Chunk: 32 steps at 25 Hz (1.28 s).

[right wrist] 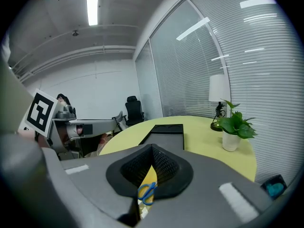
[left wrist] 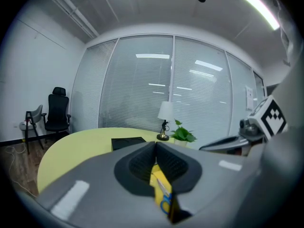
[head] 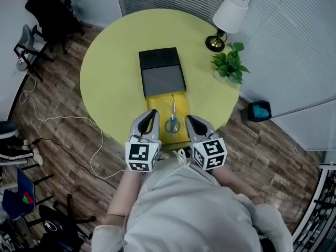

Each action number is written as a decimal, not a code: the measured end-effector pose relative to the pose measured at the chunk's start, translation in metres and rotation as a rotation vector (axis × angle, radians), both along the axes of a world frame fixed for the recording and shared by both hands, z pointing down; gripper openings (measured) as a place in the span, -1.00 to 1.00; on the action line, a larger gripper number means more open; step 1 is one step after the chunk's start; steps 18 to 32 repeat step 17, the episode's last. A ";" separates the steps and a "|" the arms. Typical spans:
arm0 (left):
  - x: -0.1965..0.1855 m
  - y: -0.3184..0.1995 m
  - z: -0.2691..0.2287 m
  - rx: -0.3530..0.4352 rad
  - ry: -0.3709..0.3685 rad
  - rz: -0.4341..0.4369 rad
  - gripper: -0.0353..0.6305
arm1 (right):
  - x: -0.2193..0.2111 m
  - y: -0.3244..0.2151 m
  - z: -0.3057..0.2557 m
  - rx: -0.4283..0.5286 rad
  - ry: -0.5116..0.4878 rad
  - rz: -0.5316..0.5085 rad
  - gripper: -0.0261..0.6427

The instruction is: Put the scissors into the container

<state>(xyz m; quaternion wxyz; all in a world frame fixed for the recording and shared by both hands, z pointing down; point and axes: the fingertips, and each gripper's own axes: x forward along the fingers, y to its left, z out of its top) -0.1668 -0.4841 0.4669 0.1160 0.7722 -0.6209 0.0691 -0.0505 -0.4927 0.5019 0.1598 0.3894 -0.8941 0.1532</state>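
Scissors with blue handles [head: 171,121] lie on a yellow mat [head: 179,105] at the near side of the round yellow table [head: 110,72]. Just beyond the mat sits the dark container [head: 161,72], black at its far half and grey at its near half. My left gripper [head: 152,113] hovers left of the scissors and my right gripper [head: 190,118] right of them, both shut and holding nothing. In the left gripper view the scissors [left wrist: 165,201] show through the slit under the shut pads. The right gripper view shows the scissors [right wrist: 147,192] the same way, with the container [right wrist: 164,133] beyond.
A white-shaded lamp [head: 227,20] and a potted plant [head: 229,62] stand at the table's far right. A black office chair [head: 50,9] is at the far left on the wooden floor, with a white cable [head: 79,122] trailing. A blue bin [head: 259,111] sits right of the table.
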 end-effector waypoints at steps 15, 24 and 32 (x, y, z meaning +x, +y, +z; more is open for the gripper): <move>0.001 0.008 0.011 -0.039 -0.009 0.024 -0.87 | -0.003 0.008 0.003 -0.023 0.005 0.028 -0.93; 0.003 0.007 0.016 -0.046 -0.010 0.029 -0.88 | -0.001 0.006 0.006 -0.031 0.001 0.032 -0.93; 0.003 0.007 0.016 -0.046 -0.010 0.029 -0.88 | -0.001 0.006 0.006 -0.031 0.001 0.032 -0.93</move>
